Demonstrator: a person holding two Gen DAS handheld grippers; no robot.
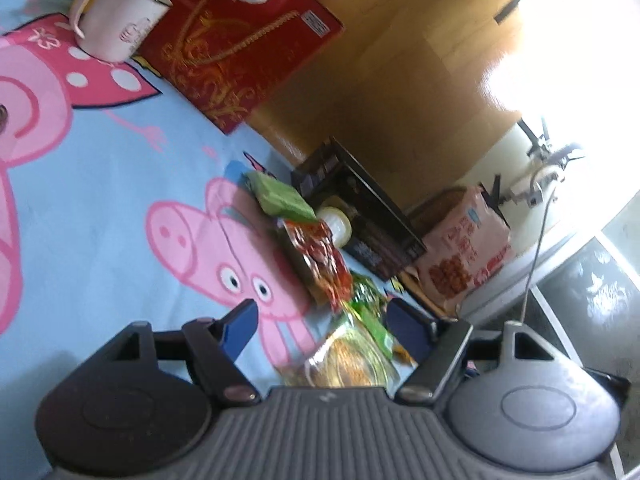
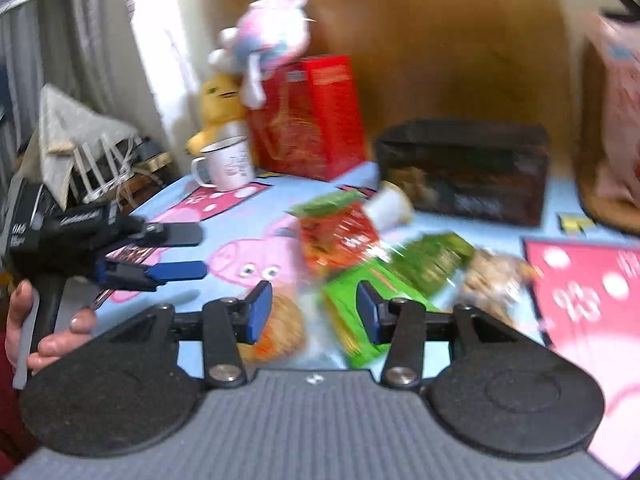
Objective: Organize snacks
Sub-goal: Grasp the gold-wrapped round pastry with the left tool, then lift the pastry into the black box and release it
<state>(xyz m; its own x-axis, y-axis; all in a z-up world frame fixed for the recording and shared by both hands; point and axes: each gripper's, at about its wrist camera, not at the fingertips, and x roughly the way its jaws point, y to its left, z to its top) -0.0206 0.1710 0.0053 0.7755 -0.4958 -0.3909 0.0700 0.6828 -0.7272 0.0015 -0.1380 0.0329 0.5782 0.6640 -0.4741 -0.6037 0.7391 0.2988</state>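
Observation:
Several snack packets lie in a pile on the blue pig-print cloth (image 1: 100, 208): a green packet (image 1: 280, 196), a red packet (image 1: 320, 256), a small white jar (image 1: 338, 222) and a clear bag of orange snacks (image 1: 348, 356). A dark open box (image 1: 360, 216) stands just behind them. My left gripper (image 1: 324, 324) is open above the near end of the pile. My right gripper (image 2: 312, 310) is open and empty over a bright green packet (image 2: 352, 312) and the orange snack bag (image 2: 280, 328). The left gripper (image 2: 180, 252) also shows at the left of the right wrist view.
A white enamel mug (image 1: 120, 16) and a red gift box (image 1: 240, 40) stand at the far end of the cloth, with plush toys (image 2: 264, 44) on top. A pink snack bag (image 1: 464, 252) stands past the dark box (image 2: 464, 168), by the cloth's edge.

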